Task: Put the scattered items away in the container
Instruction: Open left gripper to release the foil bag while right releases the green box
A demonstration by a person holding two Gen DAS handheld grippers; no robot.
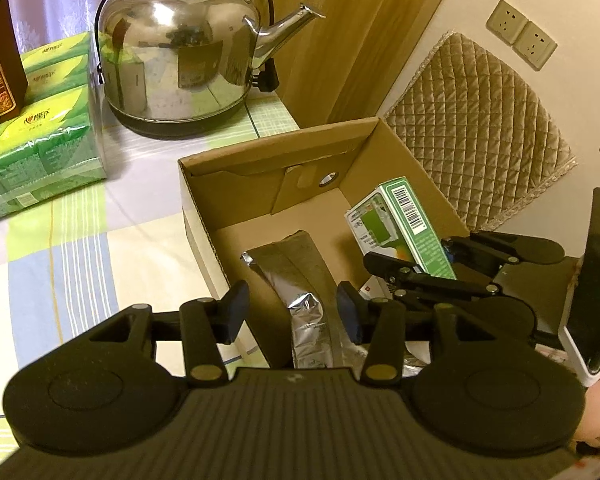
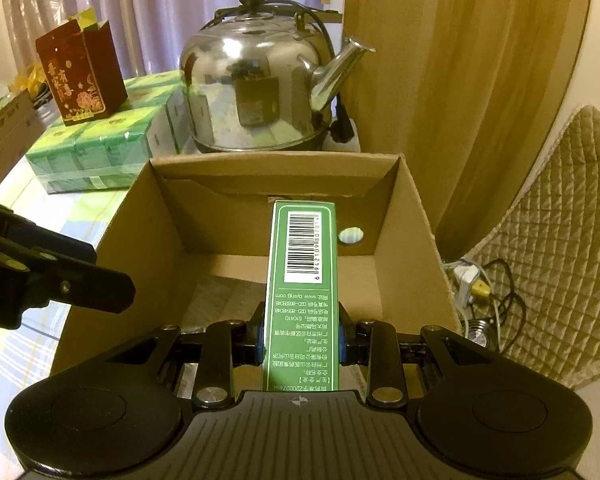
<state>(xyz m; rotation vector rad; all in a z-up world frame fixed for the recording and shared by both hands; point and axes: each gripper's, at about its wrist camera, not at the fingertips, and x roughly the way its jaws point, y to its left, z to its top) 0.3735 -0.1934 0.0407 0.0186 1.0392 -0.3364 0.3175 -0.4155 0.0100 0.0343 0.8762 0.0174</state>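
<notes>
Right tool: the right tool (image 2: 302, 340) reaches in over the near rim of the cardboard box (image 2: 416, 248), its fingers clamped on the two long sides of a green carton (image 2: 302, 280).
Green carton: held above the box floor; its long axis runs away from the tool toward the far wall of the box, barcode face up, far end raised.
Left tool: the left tool (image 1: 292, 312) hovers over the near left part of the box (image 1: 196, 216), jaws wide apart and holding nothing.
Foil packet: a silver foil packet (image 1: 296, 280) lies on the box floor, lengthwise below the left tool's gap.
Box: stands on the striped worktop (image 1: 60, 272) near its right edge.
Behind the box: a steel kettle (image 2: 260, 92) and green tissue packs (image 2: 96, 148) toward the far edge.
</notes>
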